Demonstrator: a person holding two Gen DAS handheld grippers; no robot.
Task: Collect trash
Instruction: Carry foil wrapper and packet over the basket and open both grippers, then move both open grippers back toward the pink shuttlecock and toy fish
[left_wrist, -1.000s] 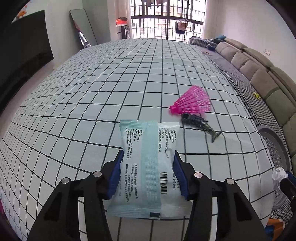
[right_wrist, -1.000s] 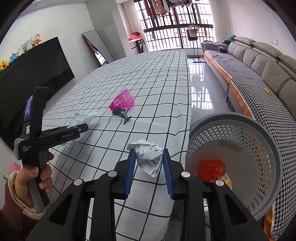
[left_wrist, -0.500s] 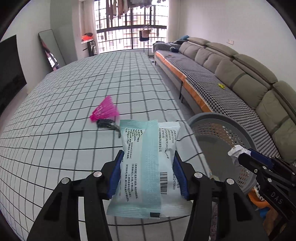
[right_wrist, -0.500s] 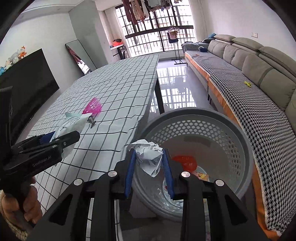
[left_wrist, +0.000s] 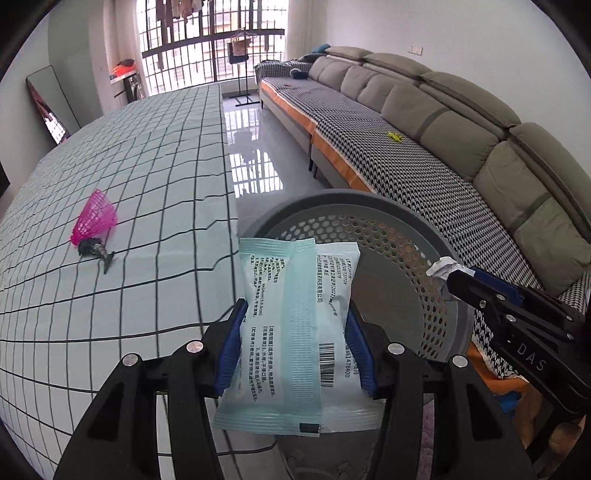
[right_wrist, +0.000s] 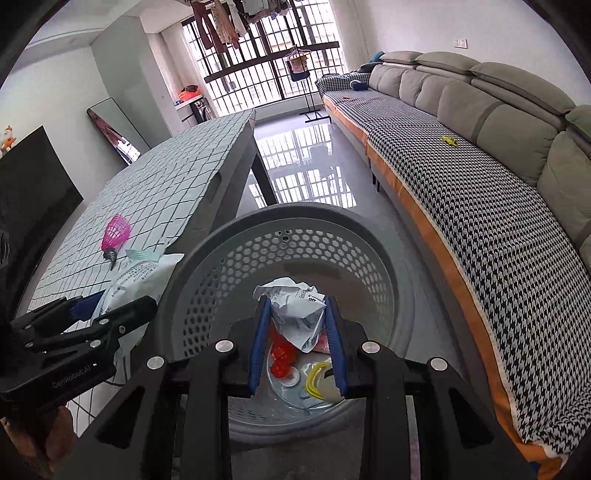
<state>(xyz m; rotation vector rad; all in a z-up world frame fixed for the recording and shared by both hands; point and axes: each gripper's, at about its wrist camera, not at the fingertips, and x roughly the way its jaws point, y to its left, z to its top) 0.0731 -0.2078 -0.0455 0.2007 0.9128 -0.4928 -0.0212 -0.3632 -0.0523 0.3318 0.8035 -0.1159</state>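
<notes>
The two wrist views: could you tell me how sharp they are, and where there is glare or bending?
Left wrist view: sharp, print on the packet legible; the table grid bows with fisheye distortion. Right wrist view: also sharp; window glare mirrors on the glossy floor, the panes are blown out, corners darken.

Checked-cloth table (left_wrist: 155, 206), pink shuttlecock (left_wrist: 95, 220), dark toy (left_wrist: 95, 250)
</notes>
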